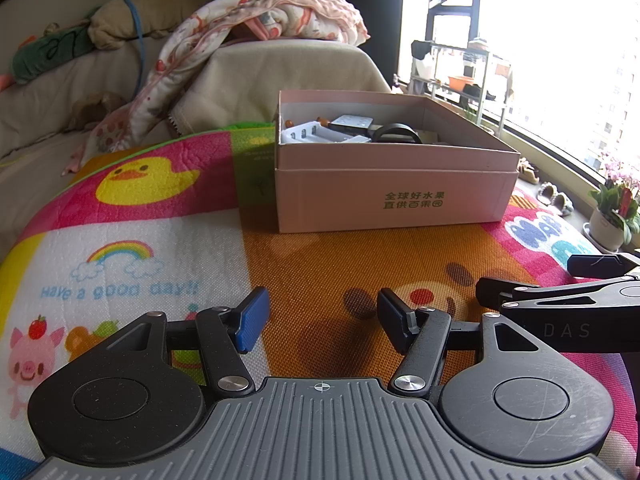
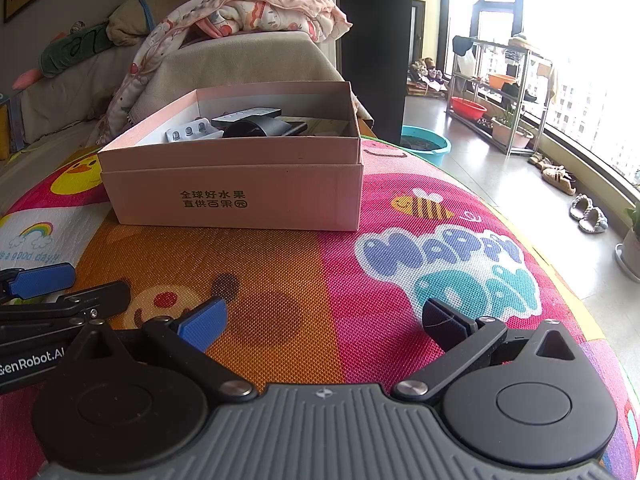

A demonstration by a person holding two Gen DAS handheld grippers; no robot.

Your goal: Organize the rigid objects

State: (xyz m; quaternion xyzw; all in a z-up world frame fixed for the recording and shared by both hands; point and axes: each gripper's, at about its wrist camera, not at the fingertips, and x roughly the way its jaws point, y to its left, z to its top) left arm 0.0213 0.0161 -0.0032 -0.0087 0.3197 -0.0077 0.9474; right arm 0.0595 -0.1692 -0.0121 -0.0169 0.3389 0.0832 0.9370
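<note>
A pink cardboard box [image 1: 396, 200] with green Chinese print stands on a colourful play mat; it also shows in the right wrist view [image 2: 236, 196]. Inside lie a white battery holder [image 1: 320, 134], a black ring-shaped object [image 1: 396, 134] and a flat grey device [image 1: 352, 121]. My left gripper [image 1: 322, 324] is open and empty, low over the mat in front of the box. My right gripper [image 2: 324, 320] is open and empty, also in front of the box. Each gripper shows at the edge of the other's view.
The play mat [image 2: 400, 220] covers a raised surface that drops to the floor on the right. A sofa with a blanket [image 1: 260, 20] lies behind the box. A metal shelf [image 2: 500, 92], basins, slippers and a potted plant [image 1: 616, 208] stand by the window.
</note>
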